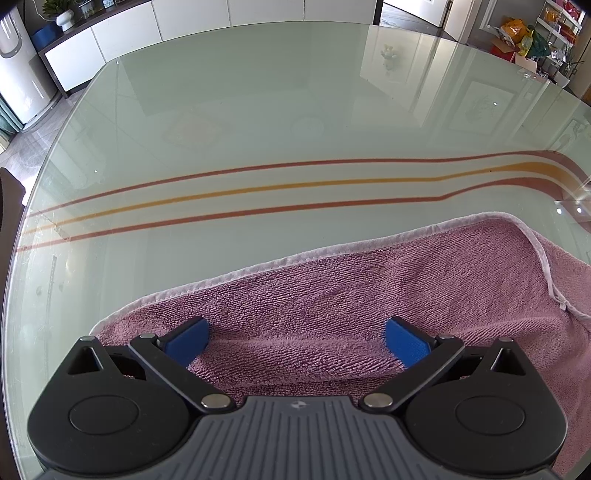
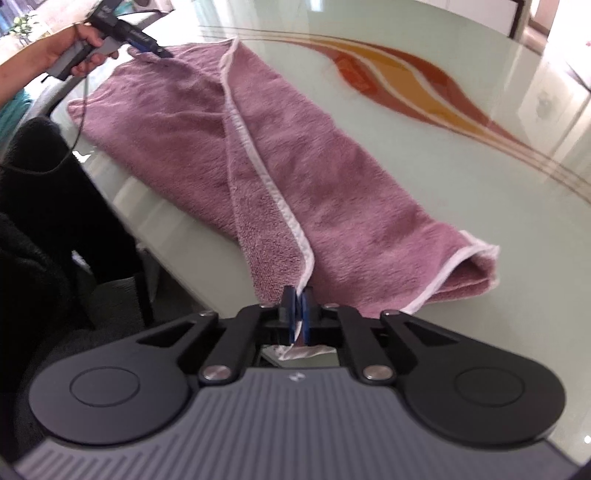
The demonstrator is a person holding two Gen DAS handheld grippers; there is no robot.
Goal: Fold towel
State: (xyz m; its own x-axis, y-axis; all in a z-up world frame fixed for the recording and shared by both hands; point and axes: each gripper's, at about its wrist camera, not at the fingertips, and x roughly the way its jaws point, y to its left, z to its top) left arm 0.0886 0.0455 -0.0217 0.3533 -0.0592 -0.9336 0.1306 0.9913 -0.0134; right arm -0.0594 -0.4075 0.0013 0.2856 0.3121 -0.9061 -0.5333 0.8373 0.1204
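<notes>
We see a pale green glass counter (image 1: 258, 110) with red and orange stripes, white cabinets (image 1: 122, 33) behind it. The mauve towel (image 2: 303, 177) lies near the counter's near edge, its long axis running from far left to near right. Left hand-held gripper (image 1: 295, 341) spread open over it; right hand-held gripper (image 2: 298, 314) pinches, seemingly, its white-trimmed corner.

Beyond the towel (image 1: 369, 295) the glass worktop (image 1: 258, 129) lies bare to its far edge, open for passage, while a dark chair (image 2: 44, 206) crowds its near edge.
</notes>
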